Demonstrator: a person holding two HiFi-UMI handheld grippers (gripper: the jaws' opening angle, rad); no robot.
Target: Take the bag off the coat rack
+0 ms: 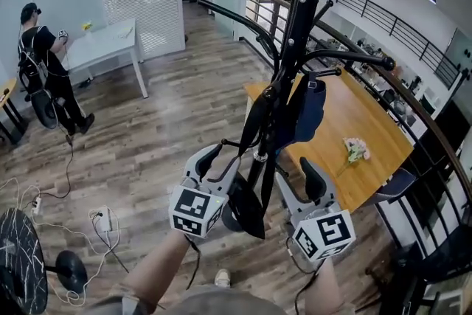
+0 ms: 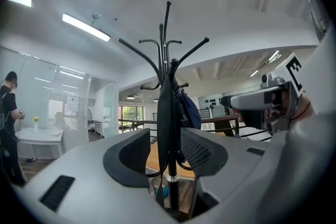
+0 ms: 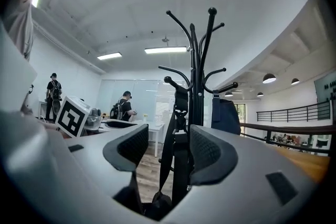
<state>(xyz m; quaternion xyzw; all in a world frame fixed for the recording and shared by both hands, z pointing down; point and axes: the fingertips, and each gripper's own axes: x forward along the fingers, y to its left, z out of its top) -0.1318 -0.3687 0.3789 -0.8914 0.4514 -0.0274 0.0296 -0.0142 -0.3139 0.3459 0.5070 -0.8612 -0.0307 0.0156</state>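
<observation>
A black coat rack [image 1: 297,18] stands right in front of me. A black bag [image 1: 246,209] hangs from one of its hooks by a long black strap [image 1: 255,118]. A navy blue bag [image 1: 308,111] hangs on the rack's far side. My left gripper [image 1: 225,166] is at the strap's lower part. In the left gripper view the left gripper [image 2: 165,152] stands open with the strap [image 2: 167,113] and pole between its jaws. My right gripper [image 1: 296,181] is just right of the pole. In its own view the right gripper [image 3: 167,152] is open around the strap [image 3: 176,134].
A wooden table [image 1: 346,122] with a small bunch of flowers [image 1: 355,150] is beyond the rack, along a black railing [image 1: 413,114]. A white table [image 1: 110,40] and a person [image 1: 44,70] are far left. Cables and a fan base [image 1: 70,265] lie on the floor.
</observation>
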